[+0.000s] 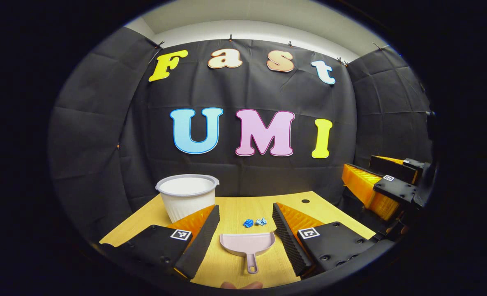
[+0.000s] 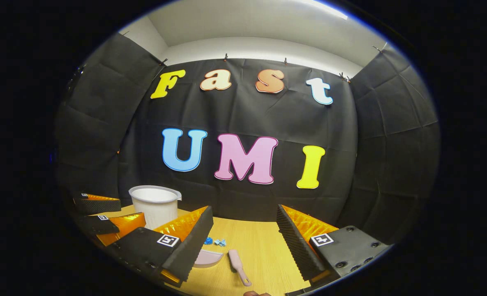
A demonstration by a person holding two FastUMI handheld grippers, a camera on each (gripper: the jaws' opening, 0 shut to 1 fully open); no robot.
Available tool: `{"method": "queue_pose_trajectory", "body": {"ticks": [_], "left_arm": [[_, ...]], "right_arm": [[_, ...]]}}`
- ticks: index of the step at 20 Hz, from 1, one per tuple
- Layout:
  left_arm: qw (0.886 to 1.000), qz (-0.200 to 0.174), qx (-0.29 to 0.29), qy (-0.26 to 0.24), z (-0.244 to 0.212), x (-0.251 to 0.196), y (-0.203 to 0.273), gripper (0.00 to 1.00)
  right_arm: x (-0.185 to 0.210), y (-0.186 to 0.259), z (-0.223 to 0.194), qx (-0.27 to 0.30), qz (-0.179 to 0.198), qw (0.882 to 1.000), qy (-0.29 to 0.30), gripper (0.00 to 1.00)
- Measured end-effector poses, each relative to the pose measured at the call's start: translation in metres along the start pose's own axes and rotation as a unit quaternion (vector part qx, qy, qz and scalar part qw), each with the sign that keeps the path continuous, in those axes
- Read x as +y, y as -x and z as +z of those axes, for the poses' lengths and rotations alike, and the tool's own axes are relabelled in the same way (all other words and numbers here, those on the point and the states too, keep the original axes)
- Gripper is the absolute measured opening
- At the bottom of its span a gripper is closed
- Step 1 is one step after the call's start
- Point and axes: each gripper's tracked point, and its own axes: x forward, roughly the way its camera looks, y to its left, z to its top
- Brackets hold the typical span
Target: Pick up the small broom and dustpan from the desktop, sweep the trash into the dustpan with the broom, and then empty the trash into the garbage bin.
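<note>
In the right gripper view the dustpan (image 2: 207, 258) is half tucked behind that gripper's own near finger, only a curved slice of its pale pink scoop peeking out, and the garbage bin (image 2: 156, 206) loses its lower corner behind the same finger. The small broom (image 2: 238, 260) lies flat just beside the dustpan, handle toward the camera; its bristles are hard to make out. The trash (image 2: 215, 241) (two tiny blue crumpled bits) sits just beyond the dustpan, too small to read in detail.

Over to the left gripper view: the dustpan (image 1: 249, 245) lies in full sight on the wooden desktop (image 1: 243, 205), handle toward the camera, mouth facing the trash (image 1: 254, 222) just past its front edge. The white garbage bin (image 1: 188, 196) stands upright at the far left of the desktop, its base clipped by a finger. Black cloth walls the booth on three sides, a pale ceiling above.

The left gripper (image 1: 244, 230) hovers above the desktop, fingers spread wide with the dustpan framed between them, touching nothing. The right gripper (image 2: 243, 236) is likewise spread apart and empty, held over the broom
</note>
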Motion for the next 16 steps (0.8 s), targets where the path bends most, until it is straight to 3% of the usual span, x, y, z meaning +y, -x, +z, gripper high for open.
{"method": "queue_pose_trajectory", "body": {"ticks": [5, 8, 12, 16], "left_arm": [[1.0, -0.004, 0.01, -0.001, -0.007, -0.003, -0.008, 0.77], [0.998, 0.014, 0.06, -0.027, -0.034, 0.002, -0.011, 0.77], [0.999, -0.012, 0.032, -0.005, -0.019, -0.009, -0.011, 0.76], [0.999, -0.018, 0.043, -0.004, -0.028, -0.012, -0.021, 0.77]], "right_arm": [[-0.005, 0.0, -0.005, 0.004, -0.006, 1.0, 0.003, 0.99], [-0.007, -0.002, -0.023, 0.028, -0.009, 0.999, 0.014, 1.0], [0.002, -0.005, -0.022, 0.028, 0.01, 1.0, 0.008, 1.0], [0.007, -0.009, -0.028, 0.027, 0.018, 0.999, 0.018, 0.97]]}}
